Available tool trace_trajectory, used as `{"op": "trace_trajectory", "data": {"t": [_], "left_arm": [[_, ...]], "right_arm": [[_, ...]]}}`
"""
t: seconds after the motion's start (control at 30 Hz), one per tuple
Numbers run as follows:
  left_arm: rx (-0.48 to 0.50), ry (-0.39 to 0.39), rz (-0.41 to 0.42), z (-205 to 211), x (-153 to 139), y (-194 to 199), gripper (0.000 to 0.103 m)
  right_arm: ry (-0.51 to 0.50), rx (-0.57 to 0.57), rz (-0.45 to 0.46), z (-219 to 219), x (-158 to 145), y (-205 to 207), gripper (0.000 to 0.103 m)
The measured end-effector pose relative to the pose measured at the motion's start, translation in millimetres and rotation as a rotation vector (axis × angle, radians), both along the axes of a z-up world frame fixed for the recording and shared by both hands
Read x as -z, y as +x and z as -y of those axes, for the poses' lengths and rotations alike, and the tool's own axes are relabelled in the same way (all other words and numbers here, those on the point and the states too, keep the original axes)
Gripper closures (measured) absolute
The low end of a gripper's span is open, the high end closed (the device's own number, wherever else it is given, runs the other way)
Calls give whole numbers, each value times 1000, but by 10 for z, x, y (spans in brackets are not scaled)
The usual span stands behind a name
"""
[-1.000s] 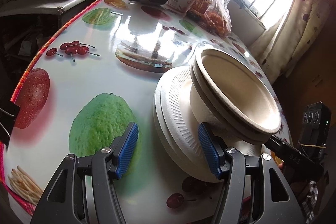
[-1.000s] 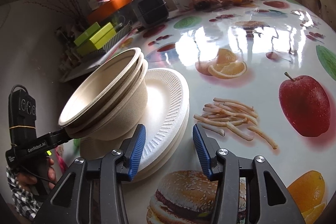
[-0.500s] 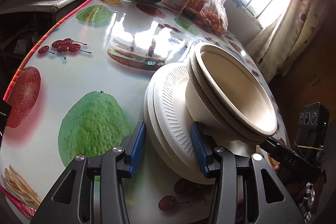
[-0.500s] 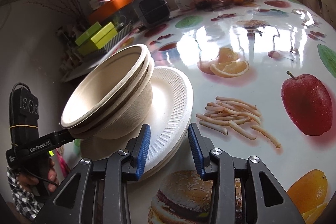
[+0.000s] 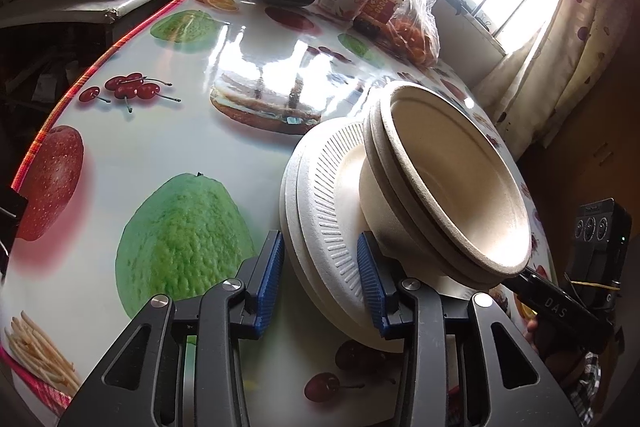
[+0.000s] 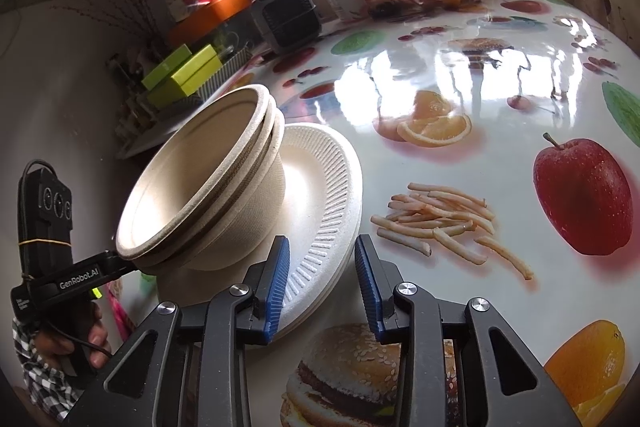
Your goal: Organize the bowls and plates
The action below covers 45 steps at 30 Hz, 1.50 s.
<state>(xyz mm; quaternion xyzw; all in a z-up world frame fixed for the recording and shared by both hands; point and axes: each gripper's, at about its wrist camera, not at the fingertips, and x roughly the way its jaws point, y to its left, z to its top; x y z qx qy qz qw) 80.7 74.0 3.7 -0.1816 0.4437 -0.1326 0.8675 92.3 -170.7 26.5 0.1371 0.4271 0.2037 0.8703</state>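
**Mia:** What is the biggest thing here?

**Ben:** The bench. It has a shiny cloth on it with pictures of apples, cherries, fries and burgers.

**Mia:** Where are the plates?

**Ben:** The white plates lie in a pile on the bench, near its close edge. Their rims have little lines all around.

**Mia:** And the bowls?

**Ben:** The light brown bowls sit one inside the other, on top of the plates. They are not in the middle. They sit more to the side of the pile that is close to the person.

**Mia:** What is the left hand-held gripper doing?

**Ben:** Its jaws have just been closing. The rim of the plates is between its blue pads, but I see no squeeze yet. The jaws are still a bit apart.

**Mia:** And the right hand-held gripper?

**Ben:** It comes from the other side of the pile. Its jaws have just been closing too. The plate rim is between them. One pad is by the rim, and the other pad has a small gap next to it. So it is not pinching yet.

**Mia:** Anything small?

**Ben:** A jar with a red label stands far back, by the window.
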Motion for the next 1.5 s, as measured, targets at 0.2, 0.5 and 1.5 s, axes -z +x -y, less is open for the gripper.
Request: {"op": "trace_trajectory", "data": {"t": [0.2,0.5,1.5], "left_arm": [[-2,0,1,-2,0,-5,64],[-4,7,2,5,-5,-6,64],[-62,110,20,-67,-32,-104,59]], "right_arm": [[1,1,0,8,-2,0,71],[-1,0,1,15,0,0,71],[-49,18,48,-30,-63,-57,52]]}}
